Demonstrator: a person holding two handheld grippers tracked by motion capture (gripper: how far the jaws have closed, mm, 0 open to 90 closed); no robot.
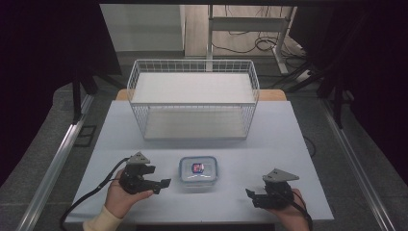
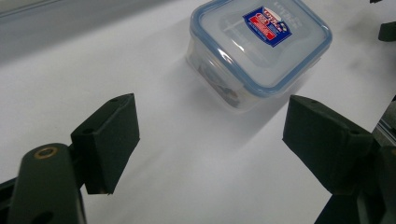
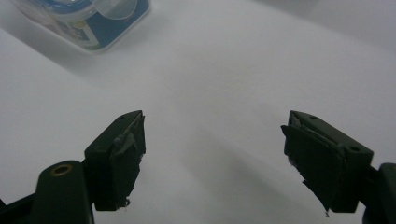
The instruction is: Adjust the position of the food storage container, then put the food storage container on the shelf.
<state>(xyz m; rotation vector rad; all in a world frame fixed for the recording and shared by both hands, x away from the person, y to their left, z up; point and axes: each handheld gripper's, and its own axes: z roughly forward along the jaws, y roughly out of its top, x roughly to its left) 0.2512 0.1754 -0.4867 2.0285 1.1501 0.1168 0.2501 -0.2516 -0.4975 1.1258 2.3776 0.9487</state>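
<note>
Flanking the container (image 1: 198, 170), both tongs gape, angled inward.

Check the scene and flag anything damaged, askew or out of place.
The right claw has frayed pads: the lining on both jaws looks torn and ragged at the edges. The left claw has clean pads. The lidded container sits flat and closed on the table, in front of the wire basket; nothing has spilled.

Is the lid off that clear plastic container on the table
No, the blue-rimmed lid sits closed on the container.
</note>
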